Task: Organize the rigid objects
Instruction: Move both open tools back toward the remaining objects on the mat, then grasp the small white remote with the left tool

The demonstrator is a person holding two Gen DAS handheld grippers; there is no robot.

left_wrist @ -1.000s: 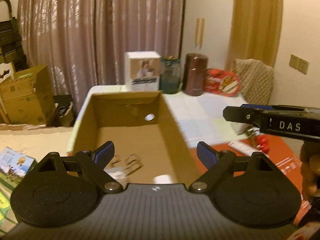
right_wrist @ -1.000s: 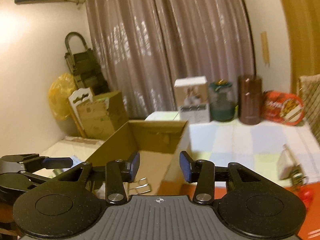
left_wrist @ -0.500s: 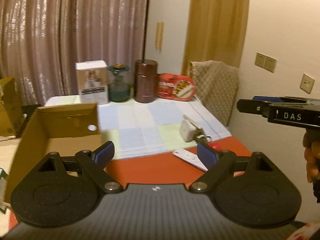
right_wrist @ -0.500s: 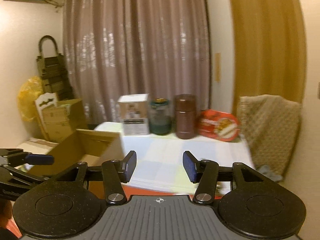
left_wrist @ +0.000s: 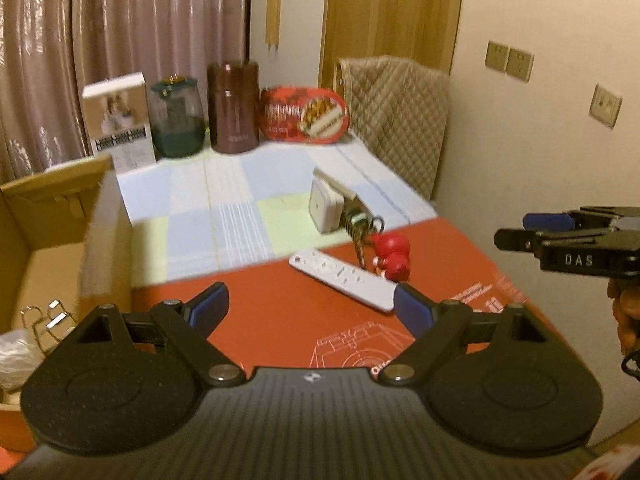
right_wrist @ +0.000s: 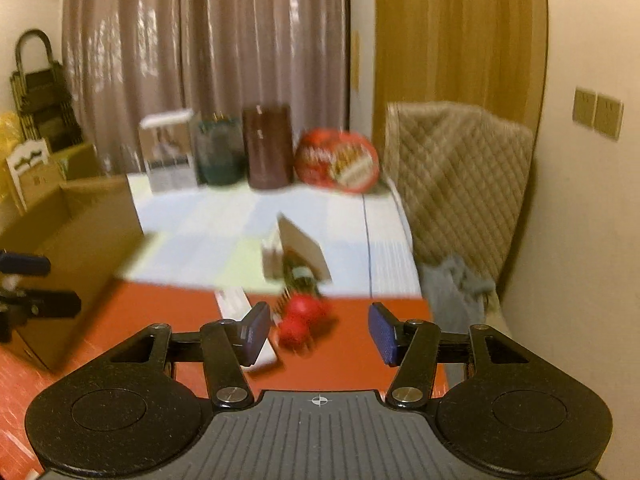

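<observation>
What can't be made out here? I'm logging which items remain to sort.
- Red toy: right wrist view, motion blur hides its shape.
- Keys behind white box: left wrist view, too small.
- Cardboard box contents: cut by left edge and the left claw.

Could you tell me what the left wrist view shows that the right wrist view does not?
Only the left wrist view shows the metal clips inside the cardboard box and the single wall switch. Only the right wrist view shows the grey cloth beside the table. Both show the white remote, the red toy, the white charger, and both grippers open and empty.
</observation>
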